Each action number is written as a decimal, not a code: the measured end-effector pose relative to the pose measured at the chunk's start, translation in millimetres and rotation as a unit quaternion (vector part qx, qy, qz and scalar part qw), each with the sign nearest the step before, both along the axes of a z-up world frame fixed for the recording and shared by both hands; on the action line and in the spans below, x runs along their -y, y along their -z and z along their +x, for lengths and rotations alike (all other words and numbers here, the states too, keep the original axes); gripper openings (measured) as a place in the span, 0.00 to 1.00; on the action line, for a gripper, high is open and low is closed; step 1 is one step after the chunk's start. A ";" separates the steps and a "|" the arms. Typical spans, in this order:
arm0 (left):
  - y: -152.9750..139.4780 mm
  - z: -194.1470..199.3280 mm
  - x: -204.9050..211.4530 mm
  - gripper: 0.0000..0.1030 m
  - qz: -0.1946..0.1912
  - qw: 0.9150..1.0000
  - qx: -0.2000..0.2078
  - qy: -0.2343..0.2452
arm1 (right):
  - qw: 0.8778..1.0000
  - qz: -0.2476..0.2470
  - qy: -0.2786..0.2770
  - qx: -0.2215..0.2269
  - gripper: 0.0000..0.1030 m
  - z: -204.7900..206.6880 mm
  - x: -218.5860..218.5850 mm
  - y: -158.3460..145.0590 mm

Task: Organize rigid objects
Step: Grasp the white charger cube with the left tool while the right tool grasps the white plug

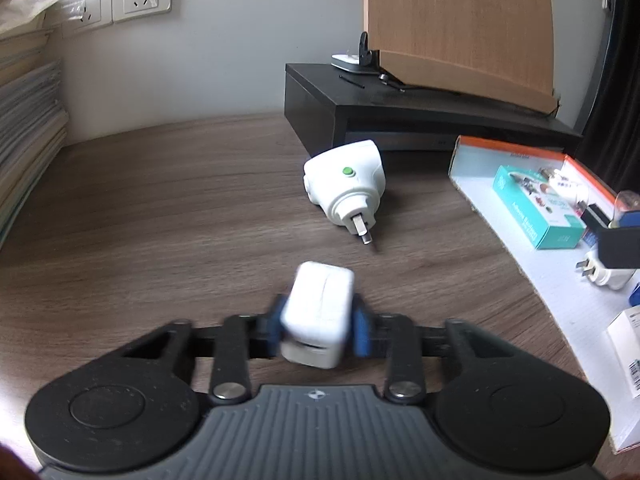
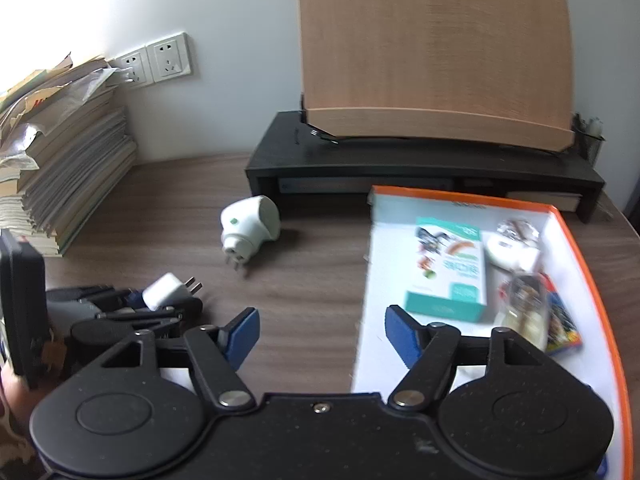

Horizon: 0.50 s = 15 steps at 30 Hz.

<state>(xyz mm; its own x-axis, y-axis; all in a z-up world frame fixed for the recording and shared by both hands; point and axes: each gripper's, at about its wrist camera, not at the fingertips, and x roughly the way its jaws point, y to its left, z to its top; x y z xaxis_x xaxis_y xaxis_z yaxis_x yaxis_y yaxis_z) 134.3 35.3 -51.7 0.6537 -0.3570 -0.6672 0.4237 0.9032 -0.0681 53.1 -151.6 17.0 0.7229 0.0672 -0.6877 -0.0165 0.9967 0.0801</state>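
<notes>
Left claw (image 1: 318, 330) pinching a small white charger (image 1: 318, 314) between blue pads (image 1: 362, 334), lifted just above the wood-grain tabletop (image 1: 160, 208); in the right wrist view, same charger (image 2: 162, 290) showing prongs pointing right, gripped at the left claw (image 2: 138, 300) near the left edge. Right claw (image 2: 322, 332) spreading wide, nothing between its blue pads (image 2: 244, 330), hovering over the tabletop (image 2: 304, 288) at the near-left edge of the orange-rimmed white tray (image 2: 576, 240). Lying on its side on the tabletop, well apart from both claws: a larger white adapter with a green button (image 1: 346, 182), prongs pointing toward the camera, just in front of the black monitor riser (image 1: 400, 112); same adapter (image 2: 248, 226) sitting between the paper stack (image 2: 68, 168) and the tray. Resting inside the tray: a teal box (image 2: 448, 270), a white plug (image 1: 604, 272), and several blurred small packets, too smeared to identify. Standing on the riser: a tan wooden board (image 2: 436, 52). Showing on the wall: two white sockets (image 2: 154, 64).
</notes>
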 end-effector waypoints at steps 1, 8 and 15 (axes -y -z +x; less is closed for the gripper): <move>-0.1 -0.7 -3.5 0.28 -0.007 1.000 -0.001 -0.001 | 1.000 0.000 -0.004 0.001 0.83 8.1 -5.8 1.2; -7.9 -4.3 -33.1 0.28 -0.037 0.999 -0.004 -0.025 | 0.999 -0.001 -0.049 -0.005 0.88 75.5 -53.4 20.2; -18.5 -7.8 -61.5 0.28 -0.041 0.998 -0.005 -0.056 | 0.997 -0.052 -0.046 -0.016 0.88 135.2 -93.7 50.9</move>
